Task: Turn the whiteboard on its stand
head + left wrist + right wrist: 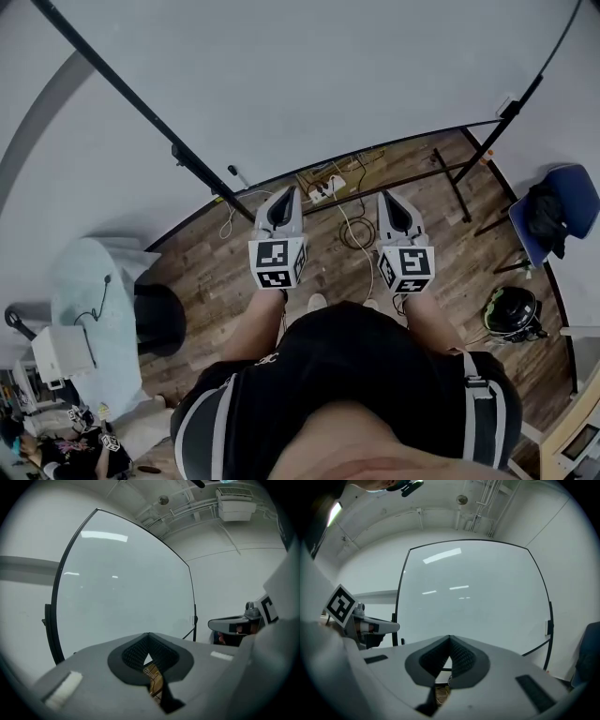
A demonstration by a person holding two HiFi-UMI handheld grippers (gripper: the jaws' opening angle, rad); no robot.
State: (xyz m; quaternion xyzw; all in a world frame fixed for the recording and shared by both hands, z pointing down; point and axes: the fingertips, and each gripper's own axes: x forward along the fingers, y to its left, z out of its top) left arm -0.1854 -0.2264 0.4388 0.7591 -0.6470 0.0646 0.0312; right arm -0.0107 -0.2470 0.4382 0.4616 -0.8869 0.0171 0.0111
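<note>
- The whiteboard [328,84] stands upright in its black stand [456,178]. Its blank face is towards the person and fills both gripper views.
- The left gripper [287,195] and right gripper [388,201] are held side by side and level. They point at the board's lower part, short of it, and touch nothing.
- Both pairs of jaws are pressed together with nothing between them.
- As I judge it, this fits closing in to swing the board, or drawing off from a board already turned; the views do not settle which.
- Any turn to come would call for contact with the board's edge, away from the clamp [178,153], keeping clear of the floor cables [330,186].
</note>
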